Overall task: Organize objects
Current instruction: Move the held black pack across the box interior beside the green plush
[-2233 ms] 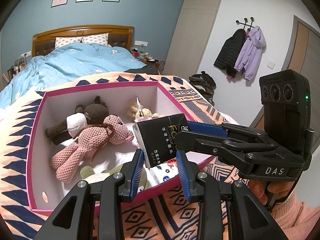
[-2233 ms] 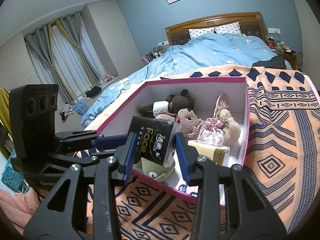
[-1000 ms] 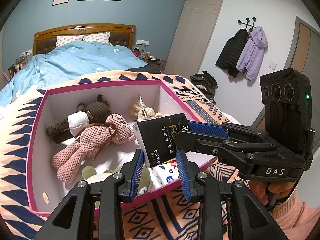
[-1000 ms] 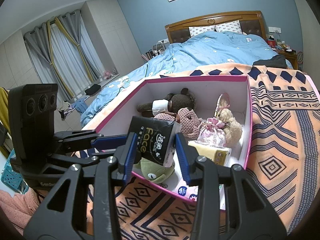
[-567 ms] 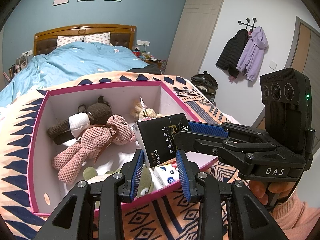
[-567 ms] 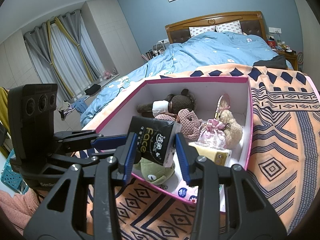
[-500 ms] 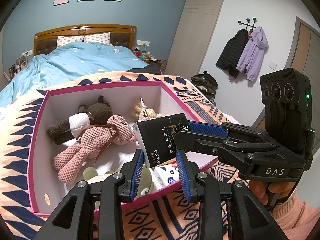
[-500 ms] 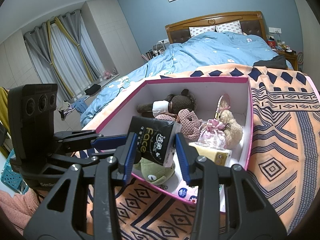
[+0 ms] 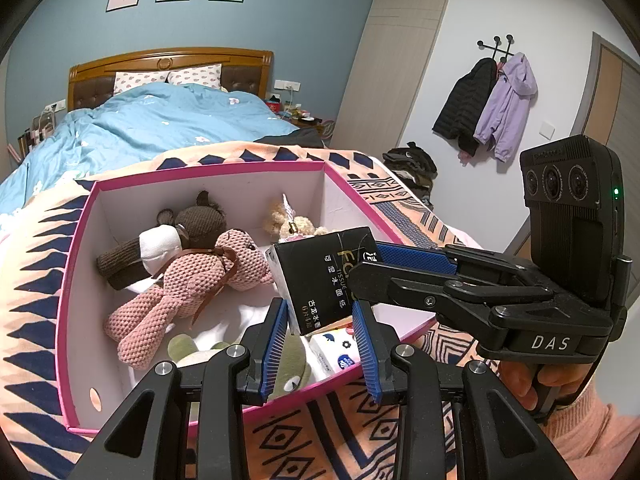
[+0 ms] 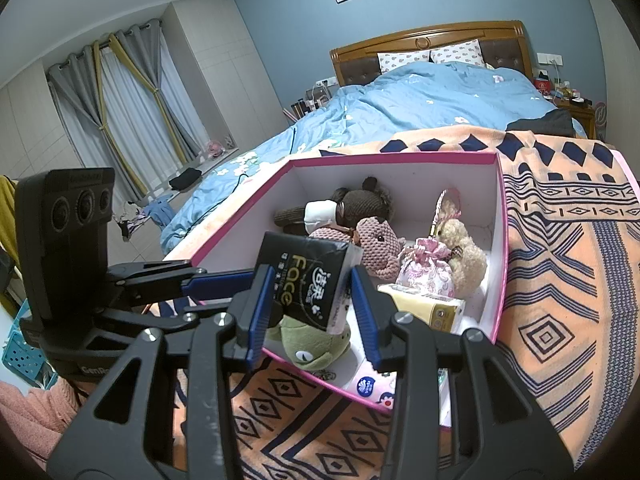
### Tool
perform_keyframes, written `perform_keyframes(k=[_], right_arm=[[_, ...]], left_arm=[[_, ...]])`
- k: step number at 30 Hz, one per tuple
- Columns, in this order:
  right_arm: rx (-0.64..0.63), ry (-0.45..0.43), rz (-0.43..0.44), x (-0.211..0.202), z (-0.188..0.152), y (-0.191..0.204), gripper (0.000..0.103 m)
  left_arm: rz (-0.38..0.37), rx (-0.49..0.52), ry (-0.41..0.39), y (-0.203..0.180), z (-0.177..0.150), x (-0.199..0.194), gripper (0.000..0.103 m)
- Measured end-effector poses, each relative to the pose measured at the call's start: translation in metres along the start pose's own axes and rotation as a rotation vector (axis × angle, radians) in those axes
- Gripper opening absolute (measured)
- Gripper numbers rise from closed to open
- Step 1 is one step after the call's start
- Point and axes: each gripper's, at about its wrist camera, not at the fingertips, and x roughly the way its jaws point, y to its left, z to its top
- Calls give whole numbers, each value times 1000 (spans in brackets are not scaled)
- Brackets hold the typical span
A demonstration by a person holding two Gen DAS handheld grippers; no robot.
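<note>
A black tissue pack (image 9: 324, 276) hangs tilted over the near rim of a pink-edged white box (image 9: 240, 168). My right gripper (image 10: 310, 274) is shut on the tissue pack (image 10: 308, 276), its blue pads pressing both sides. In the left wrist view the right gripper (image 9: 366, 262) reaches in from the right. My left gripper (image 9: 319, 306) sits just short of the pack, jaws drawn to a narrow gap with nothing between them. Inside the box lie a pink knit bear (image 9: 188, 284), a brown bear (image 9: 200, 220), a small beige bear (image 10: 460, 252) and a green frog plush (image 10: 316, 348).
The box (image 10: 392, 156) rests on an orange patterned blanket (image 10: 560, 280) at the foot of a bed with a blue duvet (image 9: 160, 124). A yellow pack (image 10: 428, 304) and a printed tissue pack (image 9: 336, 356) lie in the box. Coats (image 9: 488, 104) hang on the right wall.
Both grippers and the tissue pack keep the same pose; the box only drifts slightly in view early on.
</note>
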Motion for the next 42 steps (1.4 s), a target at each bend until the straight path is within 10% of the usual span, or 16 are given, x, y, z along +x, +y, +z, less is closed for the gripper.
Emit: perform_keyframes(k=[42], right_arm=[[3,26,6,11,7,-3,42]], left_arm=[[16,-32,27,10,1,10,33]])
